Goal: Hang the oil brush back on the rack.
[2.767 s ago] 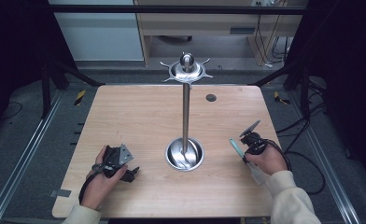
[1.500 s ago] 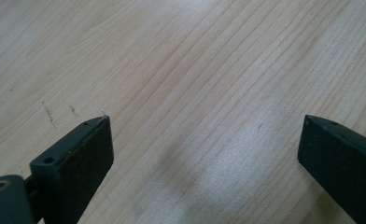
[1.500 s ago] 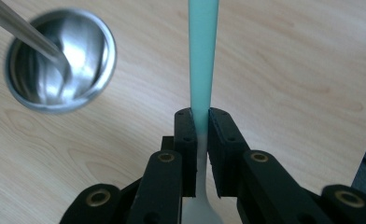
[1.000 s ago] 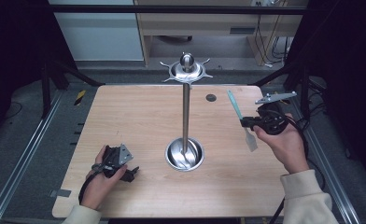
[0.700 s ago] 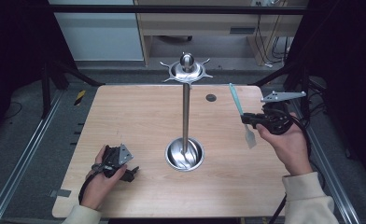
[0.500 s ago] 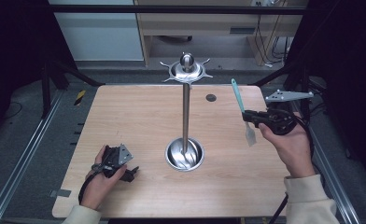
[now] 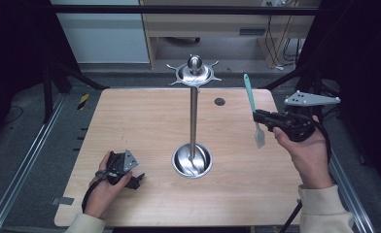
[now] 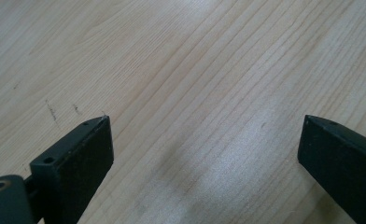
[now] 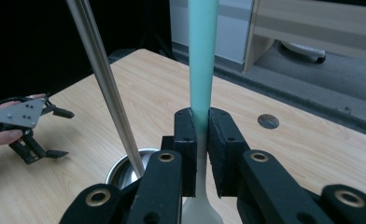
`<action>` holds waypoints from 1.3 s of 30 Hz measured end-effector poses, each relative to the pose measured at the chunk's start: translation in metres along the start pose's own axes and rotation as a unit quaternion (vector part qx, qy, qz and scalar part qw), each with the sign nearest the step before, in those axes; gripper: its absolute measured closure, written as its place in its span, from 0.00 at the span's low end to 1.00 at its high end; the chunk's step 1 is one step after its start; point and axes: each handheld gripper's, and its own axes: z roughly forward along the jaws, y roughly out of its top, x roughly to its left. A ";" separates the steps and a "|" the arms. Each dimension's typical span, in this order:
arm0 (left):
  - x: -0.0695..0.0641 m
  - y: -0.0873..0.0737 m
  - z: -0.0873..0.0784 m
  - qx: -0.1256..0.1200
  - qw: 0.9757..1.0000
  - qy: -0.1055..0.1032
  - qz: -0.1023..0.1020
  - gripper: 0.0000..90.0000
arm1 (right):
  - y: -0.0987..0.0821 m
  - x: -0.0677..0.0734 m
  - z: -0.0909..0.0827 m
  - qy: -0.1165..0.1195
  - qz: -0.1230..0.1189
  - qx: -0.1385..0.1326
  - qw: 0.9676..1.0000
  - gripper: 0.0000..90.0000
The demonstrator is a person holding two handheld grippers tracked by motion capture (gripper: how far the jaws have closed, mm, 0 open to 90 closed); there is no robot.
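Right claw (image 9: 197, 154) clamping teal-handled spatula (image 7: 253, 109) upright; left claw (image 8: 204, 154) agape on table (image 7: 145, 121)

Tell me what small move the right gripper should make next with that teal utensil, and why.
Probably carry it left and up toward the hooked crown of the stand. The right gripper is shut on the utensil, held upright in the air, right of the pole, and its top sits below the hooks.
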 end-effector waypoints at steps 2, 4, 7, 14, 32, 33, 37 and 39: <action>0.000 0.000 0.000 0.001 1.000 0.000 0.000 0.03 | 0.000 0.000 -0.001 0.000 -0.002 -0.002 1.000 0.91; 0.000 0.000 0.000 0.000 1.000 0.000 0.000 0.03 | 0.000 0.001 -0.003 0.001 -0.004 -0.011 1.000 0.91; 0.000 0.000 0.000 0.001 1.000 0.000 0.001 0.03 | 0.001 0.002 -0.007 0.010 -0.005 -0.023 1.000 0.91; 0.000 0.000 0.000 0.002 1.000 -0.001 0.002 0.03 | 0.001 0.008 -0.011 0.040 -0.018 -0.047 0.998 0.91; -0.001 0.000 0.001 0.003 1.000 -0.002 0.003 0.03 | 0.003 0.019 -0.012 0.079 -0.037 -0.068 0.994 0.91; -0.001 0.000 0.001 0.002 1.000 -0.001 0.003 0.04 | 0.003 0.019 -0.012 0.080 -0.036 -0.069 0.994 0.91; -0.001 0.000 0.001 0.001 1.000 -0.001 0.004 0.03 | 0.003 0.020 -0.011 0.085 -0.037 -0.068 0.993 0.91; -0.002 0.000 0.002 0.003 1.000 -0.003 0.003 0.03 | 0.003 0.021 -0.010 0.089 -0.038 -0.067 0.993 0.91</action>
